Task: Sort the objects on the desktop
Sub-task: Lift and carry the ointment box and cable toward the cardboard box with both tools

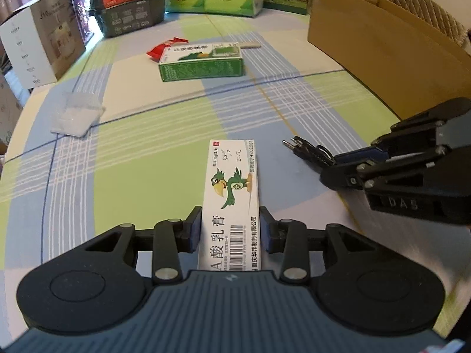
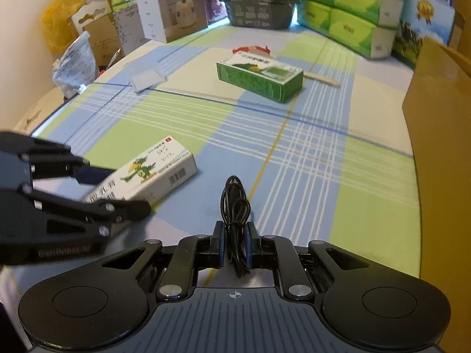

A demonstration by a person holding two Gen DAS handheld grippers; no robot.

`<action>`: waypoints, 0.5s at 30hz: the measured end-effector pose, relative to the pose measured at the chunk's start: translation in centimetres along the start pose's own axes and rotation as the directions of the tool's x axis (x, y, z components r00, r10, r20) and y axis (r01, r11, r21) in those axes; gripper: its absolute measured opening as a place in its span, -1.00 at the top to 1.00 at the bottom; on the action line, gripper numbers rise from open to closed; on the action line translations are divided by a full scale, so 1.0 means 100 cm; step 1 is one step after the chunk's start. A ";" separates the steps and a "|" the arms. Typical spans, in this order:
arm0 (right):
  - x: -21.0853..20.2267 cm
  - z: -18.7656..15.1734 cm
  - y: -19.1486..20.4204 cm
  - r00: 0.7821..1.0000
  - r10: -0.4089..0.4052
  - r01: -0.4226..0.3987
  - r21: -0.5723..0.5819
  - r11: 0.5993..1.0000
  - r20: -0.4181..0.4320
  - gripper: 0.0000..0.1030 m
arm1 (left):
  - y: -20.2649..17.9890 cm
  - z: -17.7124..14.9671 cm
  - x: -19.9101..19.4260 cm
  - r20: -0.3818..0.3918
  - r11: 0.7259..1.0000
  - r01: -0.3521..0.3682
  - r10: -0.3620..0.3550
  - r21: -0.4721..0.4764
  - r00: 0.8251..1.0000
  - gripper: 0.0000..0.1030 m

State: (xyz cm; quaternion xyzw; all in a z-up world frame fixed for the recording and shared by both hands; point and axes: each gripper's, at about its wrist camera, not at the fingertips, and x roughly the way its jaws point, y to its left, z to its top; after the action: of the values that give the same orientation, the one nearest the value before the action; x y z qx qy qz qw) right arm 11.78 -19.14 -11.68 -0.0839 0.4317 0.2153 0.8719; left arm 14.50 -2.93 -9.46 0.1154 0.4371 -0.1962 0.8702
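Observation:
A long white ointment box [image 1: 232, 194] with a green bird on it lies lengthwise between my left gripper [image 1: 231, 229] fingers, which press on both of its long sides. In the right wrist view the same white box [image 2: 153, 167] sits in the left gripper [image 2: 126, 191] just over the checked tablecloth. My right gripper [image 2: 234, 244] is shut on a bundled black cable [image 2: 234, 203], whose plug end points forward. From the left wrist view, the right gripper [image 1: 331, 169] comes in from the right with the cable's plug [image 1: 306, 151] sticking out.
A green box [image 1: 201, 63] lies mid-table with a red packet [image 1: 164, 48] and a wooden stick [image 1: 250, 45] behind it. A clear plastic bag [image 1: 76, 114] lies at the left. An open cardboard box [image 1: 382, 47] stands at the right. Stacked packages line the far edge.

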 end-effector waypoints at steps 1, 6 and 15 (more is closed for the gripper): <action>0.002 -0.001 0.001 1.000 -0.011 0.012 -0.019 1.000 0.008 0.53 | 0.001 0.001 0.001 0.004 1.000 -0.009 0.009 -0.003 1.000 0.19; 0.007 0.001 -0.004 0.999 -0.029 0.029 0.004 1.000 0.025 0.27 | 0.002 0.005 0.006 0.009 1.000 -0.013 0.013 -0.009 1.000 0.12; 0.017 0.004 0.006 0.997 -0.001 0.005 -0.051 0.999 0.079 0.27 | 0.008 0.011 0.007 0.028 0.999 -0.012 0.013 -0.040 1.000 0.02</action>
State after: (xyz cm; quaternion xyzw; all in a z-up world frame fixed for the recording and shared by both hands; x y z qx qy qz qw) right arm 12.74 -17.99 -12.75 -0.0981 0.3911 0.2280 0.8863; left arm 15.97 -2.76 -9.34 0.0983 0.4279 -0.1836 0.8795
